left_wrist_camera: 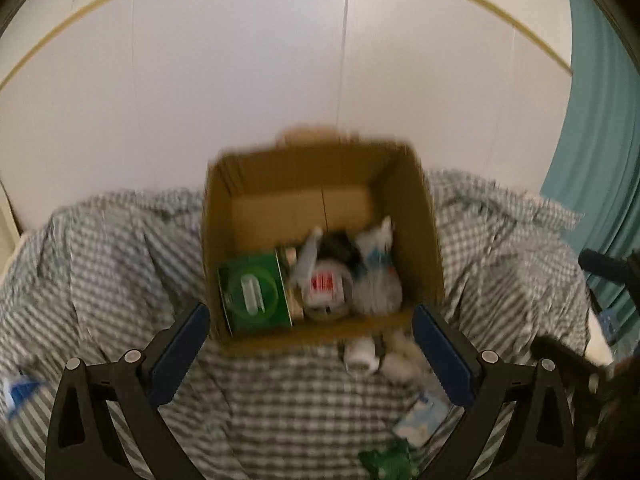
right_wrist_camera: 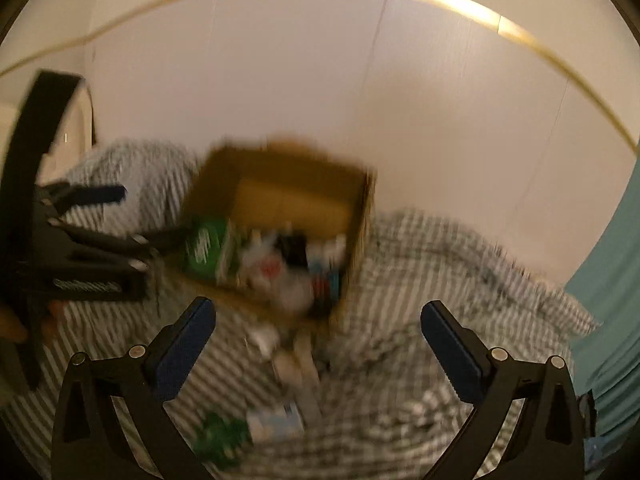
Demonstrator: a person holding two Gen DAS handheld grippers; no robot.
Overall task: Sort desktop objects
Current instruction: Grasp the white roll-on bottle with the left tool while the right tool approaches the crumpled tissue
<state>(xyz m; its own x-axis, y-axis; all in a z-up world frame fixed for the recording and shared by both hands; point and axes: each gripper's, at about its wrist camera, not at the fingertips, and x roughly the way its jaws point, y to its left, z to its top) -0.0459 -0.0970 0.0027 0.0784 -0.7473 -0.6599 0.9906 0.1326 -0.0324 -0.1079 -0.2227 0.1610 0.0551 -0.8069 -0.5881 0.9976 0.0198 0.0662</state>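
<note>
An open cardboard box [left_wrist_camera: 416, 216] stands on a checked cloth [left_wrist_camera: 120, 264] against a white wall. Inside it lie a green box [left_wrist_camera: 254, 294], a white item with a red label [left_wrist_camera: 324, 286] and other blurred packets. My left gripper [left_wrist_camera: 310, 330] is open in front of the box's near wall, with nothing between its fingers. Loose items lie on the cloth just before the box: a white cap-like piece [left_wrist_camera: 360, 354], a pale blue packet [left_wrist_camera: 420, 420] and a green packet [left_wrist_camera: 386, 462]. In the right wrist view my right gripper [right_wrist_camera: 318, 324] is open and empty, short of the cardboard box [right_wrist_camera: 224, 176].
The left gripper's body [right_wrist_camera: 80, 256] shows at the left of the right wrist view. A teal curtain [left_wrist_camera: 600, 152] hangs at the right. The cloth is rumpled on both sides of the box. A blue-and-white scrap [left_wrist_camera: 20, 394] lies at the far left.
</note>
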